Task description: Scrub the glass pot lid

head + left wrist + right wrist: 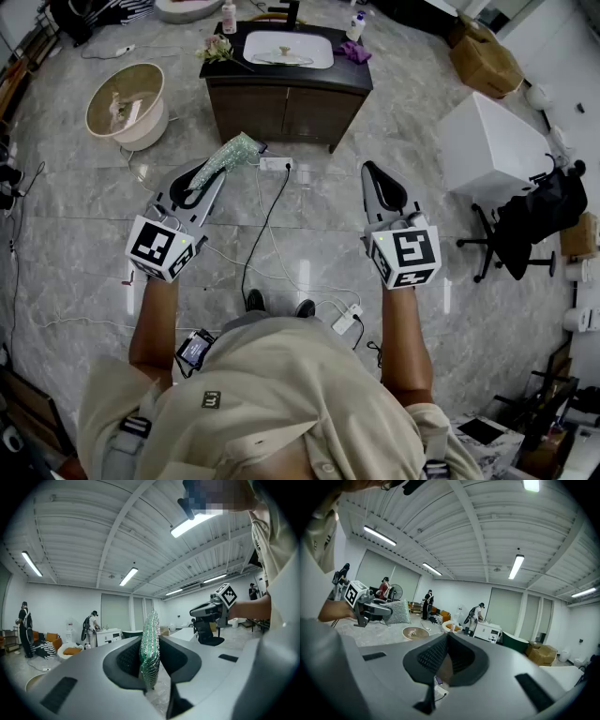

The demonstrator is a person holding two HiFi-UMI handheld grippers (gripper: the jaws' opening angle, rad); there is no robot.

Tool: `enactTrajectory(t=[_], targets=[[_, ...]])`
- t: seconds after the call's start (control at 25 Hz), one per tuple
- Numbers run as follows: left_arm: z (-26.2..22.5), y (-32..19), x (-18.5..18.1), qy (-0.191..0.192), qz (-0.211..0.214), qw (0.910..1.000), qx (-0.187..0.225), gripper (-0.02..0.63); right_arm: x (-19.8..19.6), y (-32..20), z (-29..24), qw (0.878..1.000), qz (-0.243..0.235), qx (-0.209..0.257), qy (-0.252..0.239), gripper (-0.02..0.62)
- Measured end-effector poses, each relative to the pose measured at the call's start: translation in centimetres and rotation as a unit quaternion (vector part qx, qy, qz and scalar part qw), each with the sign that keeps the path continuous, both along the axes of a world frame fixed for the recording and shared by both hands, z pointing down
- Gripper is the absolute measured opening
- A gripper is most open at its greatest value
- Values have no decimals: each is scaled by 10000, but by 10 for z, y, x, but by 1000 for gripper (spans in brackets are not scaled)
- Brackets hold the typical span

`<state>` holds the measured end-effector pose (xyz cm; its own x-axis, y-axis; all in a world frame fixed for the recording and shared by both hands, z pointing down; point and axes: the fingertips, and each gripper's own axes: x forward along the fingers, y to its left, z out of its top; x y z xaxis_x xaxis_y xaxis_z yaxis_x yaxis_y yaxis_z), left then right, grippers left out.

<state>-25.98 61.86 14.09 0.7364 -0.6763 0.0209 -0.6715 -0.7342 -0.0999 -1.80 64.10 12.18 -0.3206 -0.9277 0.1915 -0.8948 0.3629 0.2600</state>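
Left claw [152,670] clamped on scrubber [151,639]; right claw [446,665] closed, empty. Risk: thin pinch, scrubber slipping out under pressure.

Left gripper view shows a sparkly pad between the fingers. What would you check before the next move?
1. Scouring pad clamped between the left gripper's fingers: ok.
2. Right gripper shut and empty: ok.
3. Sink within reach: not ok, it stands across the floor.
4. Lid lying in the sink: cannot tell.
5. Walkway free: not ok, cables cross it.
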Motion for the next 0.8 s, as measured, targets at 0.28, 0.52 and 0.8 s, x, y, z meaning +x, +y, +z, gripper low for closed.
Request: enactTrajectory(t=[0.28, 0.52, 0.8], targets=[[5, -10, -3, 103, 75, 9999, -48, 98, -5, -6, 5, 10000, 83, -14, 39, 25], [6, -17, -10, 162, 115, 9998, -87, 98, -13, -8, 6, 9999, 144, -23, 67, 25], [16, -27, -24, 227, 170, 9996, -68, 98, -21, -15, 10, 9997, 247, -74, 30, 26]])
